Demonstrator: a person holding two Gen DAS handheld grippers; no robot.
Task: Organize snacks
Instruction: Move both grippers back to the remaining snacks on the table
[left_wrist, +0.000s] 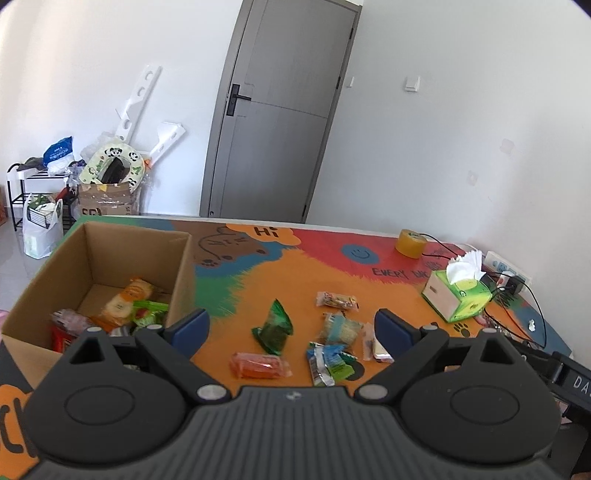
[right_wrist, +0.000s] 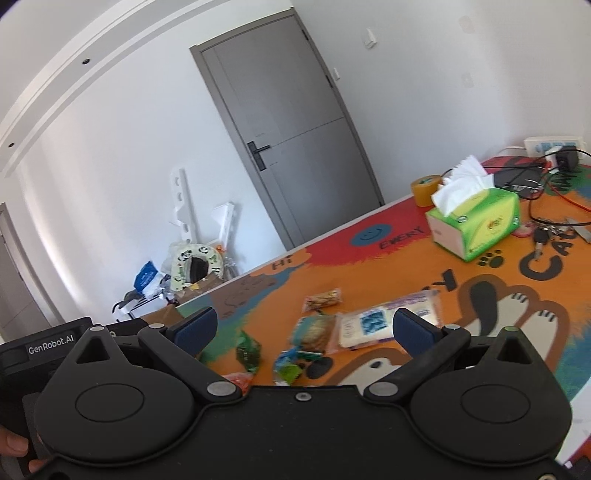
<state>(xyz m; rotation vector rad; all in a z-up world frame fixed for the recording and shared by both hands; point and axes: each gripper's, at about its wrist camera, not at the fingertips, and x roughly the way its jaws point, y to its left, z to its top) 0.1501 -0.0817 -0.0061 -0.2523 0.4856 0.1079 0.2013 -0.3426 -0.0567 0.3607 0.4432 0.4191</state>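
A lived-in home room

A grey door (left_wrist: 273, 110) is standing shut behind a desk (left_wrist: 369, 258) wearing a cartoon mat, while a shoe rack (left_wrist: 33, 192) and bags are crowding the corner.

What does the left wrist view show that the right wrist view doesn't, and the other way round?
Only the left wrist view shows the inside of the cardboard box, with snacks already in it, and the whole orange packet. Only the right wrist view shows the large white packet with blue print and the keys. Both show the green packet, the tissue box, the tape roll and the door. Both grippers are open and empty.
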